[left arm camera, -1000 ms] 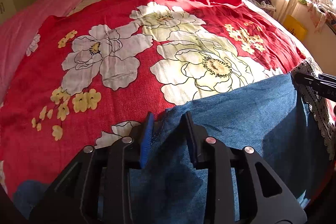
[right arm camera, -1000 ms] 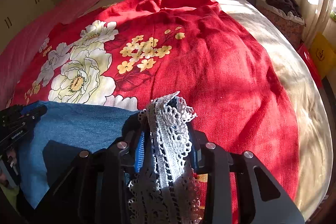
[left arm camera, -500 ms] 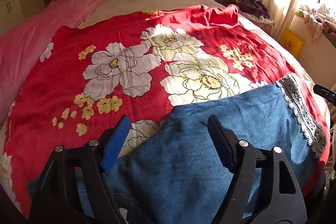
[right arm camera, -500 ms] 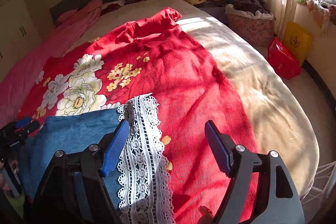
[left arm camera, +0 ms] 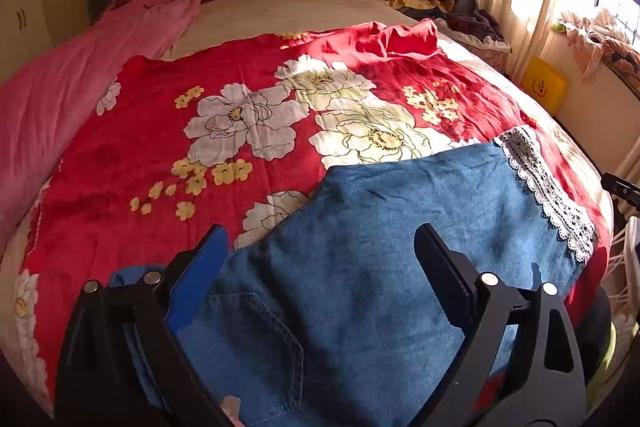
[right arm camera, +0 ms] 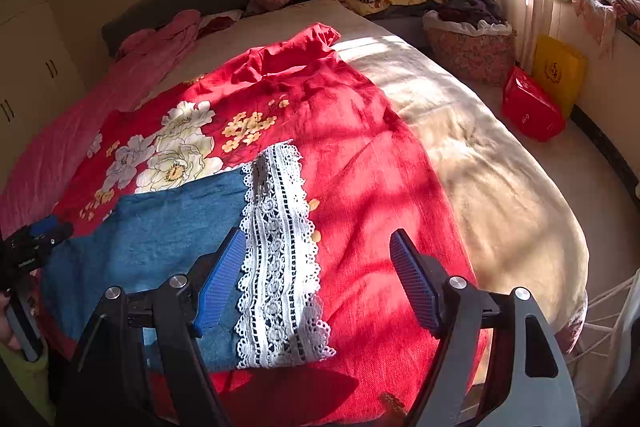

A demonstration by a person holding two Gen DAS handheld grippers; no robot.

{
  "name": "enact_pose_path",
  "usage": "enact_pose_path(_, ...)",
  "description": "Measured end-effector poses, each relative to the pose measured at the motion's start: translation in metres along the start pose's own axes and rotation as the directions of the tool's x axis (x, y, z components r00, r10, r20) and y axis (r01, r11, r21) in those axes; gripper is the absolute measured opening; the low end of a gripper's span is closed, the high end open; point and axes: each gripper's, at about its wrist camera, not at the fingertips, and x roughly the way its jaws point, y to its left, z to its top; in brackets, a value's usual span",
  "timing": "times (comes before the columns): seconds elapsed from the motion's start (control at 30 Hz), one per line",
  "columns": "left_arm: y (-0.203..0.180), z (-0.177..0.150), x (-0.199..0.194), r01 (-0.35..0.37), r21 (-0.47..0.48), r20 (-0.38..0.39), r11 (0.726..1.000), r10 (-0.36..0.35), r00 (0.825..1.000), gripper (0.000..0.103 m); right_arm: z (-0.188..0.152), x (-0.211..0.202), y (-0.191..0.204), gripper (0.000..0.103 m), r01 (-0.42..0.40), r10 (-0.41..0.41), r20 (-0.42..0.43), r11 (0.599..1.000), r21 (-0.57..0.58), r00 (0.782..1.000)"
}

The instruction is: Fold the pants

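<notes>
1. On the bed's red floral cover (left arm camera: 168,131) the pants (left arm camera: 380,267) lie flat, doubled over once by my reading; further folds are probably left.
2. My left tongs (left arm camera: 320,263) are opening above the denim, nothing pinched between them.
3. My right tongs (right arm camera: 316,275) stand apart over the lace hem (right arm camera: 280,259), gripping nothing.
4. Only the left view shows a back pocket (left arm camera: 256,343); only the right shows a basket (right arm camera: 472,55) beyond the cover.

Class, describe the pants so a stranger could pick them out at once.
Start at the bed, then its red floral sheet. On the sheet's near edge lie the pants: blue denim, the only piece with a white lace hem.
</notes>
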Motion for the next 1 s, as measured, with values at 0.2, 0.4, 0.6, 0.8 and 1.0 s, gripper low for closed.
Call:
enact_pose_path(0.2,0.009,-0.027,-0.008,-0.035,0.01,-0.027,0.999,0.035,0.999,0.089,-0.026,0.01,0.005,0.073,-0.043,0.043,-0.063,0.999,0.006,0.997)
enact_pose_path(0.4,0.037,-0.046,-0.002,-0.121,-0.027,-0.076,0.992,0.119,0.99,0.089,-0.032,0.024,0.017,0.073,-0.076,0.075,-0.104,0.997,-0.009,0.992)
enact_pose_path(0.6,0.075,-0.075,0.029,-0.26,-0.011,-0.193,0.966,0.253,0.948,0.089,-0.046,0.049,0.025,0.062,0.046,-0.062,-0.163,0.994,-0.101,0.985)
enact_pose_path(0.8,0.089,-0.084,0.025,-0.197,-0.062,-0.183,0.978,0.183,0.966,0.088,-0.05,0.052,0.03,0.064,0.091,-0.112,-0.165,0.988,-0.126,0.98)
enact_pose_path(1.0,0.084,-0.076,0.005,-0.159,-0.087,-0.141,0.983,0.146,0.979,0.089,-0.047,0.028,0.032,0.069,0.09,-0.1,-0.111,0.991,-0.099,0.989)
